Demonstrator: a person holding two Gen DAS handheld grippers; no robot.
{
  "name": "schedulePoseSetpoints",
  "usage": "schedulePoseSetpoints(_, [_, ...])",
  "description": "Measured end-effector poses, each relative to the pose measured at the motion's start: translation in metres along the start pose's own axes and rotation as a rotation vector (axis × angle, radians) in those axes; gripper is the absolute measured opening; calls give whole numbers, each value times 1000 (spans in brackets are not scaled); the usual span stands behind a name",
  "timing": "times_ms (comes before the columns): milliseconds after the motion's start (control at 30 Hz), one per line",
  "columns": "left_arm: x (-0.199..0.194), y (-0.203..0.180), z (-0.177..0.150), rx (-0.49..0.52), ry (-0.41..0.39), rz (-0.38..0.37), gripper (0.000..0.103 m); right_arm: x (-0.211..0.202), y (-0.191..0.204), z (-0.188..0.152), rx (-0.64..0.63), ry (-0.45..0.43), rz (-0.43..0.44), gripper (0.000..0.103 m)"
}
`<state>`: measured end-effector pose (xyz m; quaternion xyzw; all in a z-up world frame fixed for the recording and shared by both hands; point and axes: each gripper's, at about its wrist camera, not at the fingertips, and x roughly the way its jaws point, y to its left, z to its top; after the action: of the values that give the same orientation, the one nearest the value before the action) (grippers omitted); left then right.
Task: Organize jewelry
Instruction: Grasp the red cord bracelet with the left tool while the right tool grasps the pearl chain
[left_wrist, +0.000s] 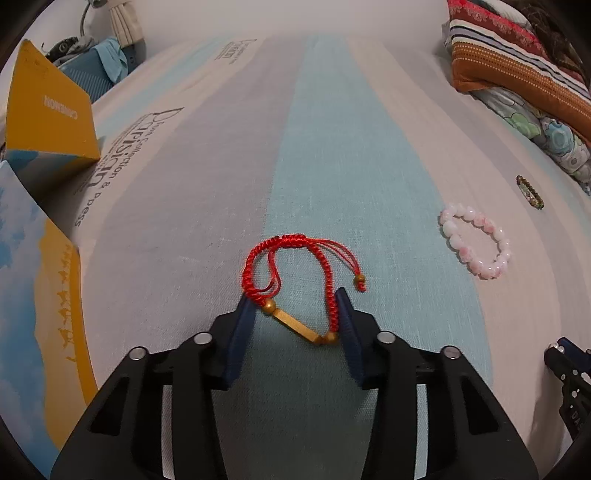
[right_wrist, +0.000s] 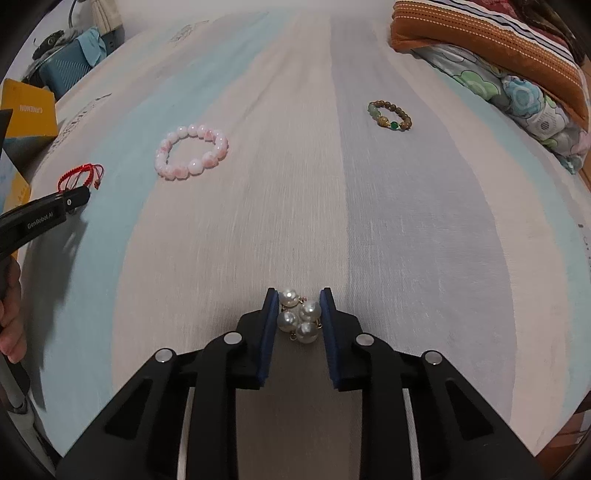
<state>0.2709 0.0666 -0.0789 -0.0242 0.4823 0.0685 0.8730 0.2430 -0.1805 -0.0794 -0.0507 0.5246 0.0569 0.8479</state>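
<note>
1. In my left wrist view, the left gripper (left_wrist: 297, 301) points down at the striped bedsheet (left_wrist: 332, 147). Its blue pads (left_wrist: 242, 332) bracket the near end of the red cord bracelet (left_wrist: 291, 266): the left pad touches the cord next to a gold bead, and the right pad presses against the braided strand by the gold tube. I read this as pinching the bracelet, which still lies flat on the blue stripe.
2. In my right wrist view, the right gripper (right_wrist: 297, 295) is narrowed around a pearl cluster (right_wrist: 299, 317). Four white pearls with small gold links sit bunched between the two pads, touching both of them, so it is gripping that piece on the pale stripe.
3. Further out, the pink bead bracelet (right_wrist: 192, 151) lies as an open ring on the sheet, to the right of the red one and well apart from both claws.
4. Beyond that, to the right, a small brown and green bead bracelet (right_wrist: 389, 114) rests on the grey stripe near the bedding.
5. At the left edge of my right view I see the other gripper's black body and part of a hand (right_wrist: 11, 306) holding it.
6. On the far left stands a yellow and blue box (left_wrist: 48, 114), with a second printed box (left_wrist: 33, 295) nearer.
7. At the far right is a pile of folded blankets (left_wrist: 517, 62), striped orange on top, floral below.
</note>
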Motion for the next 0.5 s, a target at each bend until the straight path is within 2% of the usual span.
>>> schedulePoseSetpoints(100, [-2,1,0,-4,3,-5,27,-1,1,-1,-11,8,-3,22])
schedulePoseSetpoints(133, [-2,2,0,-6,4,-5,20,-1,2,-1,-15,9,-6,22])
schedulePoseSetpoints(167, [-2,2,0,-8,5,-8,20,-1,2,-2,-18,8,-9,22])
schedulePoseSetpoints(233, [-3,3,0,-10,5,-17,12,-1,3,-2,-21,6,-14,22])
schedulePoseSetpoints(500, [-9,6,1,-25,-1,-41,11,-6,0,-1,-3,-19,-3,22])
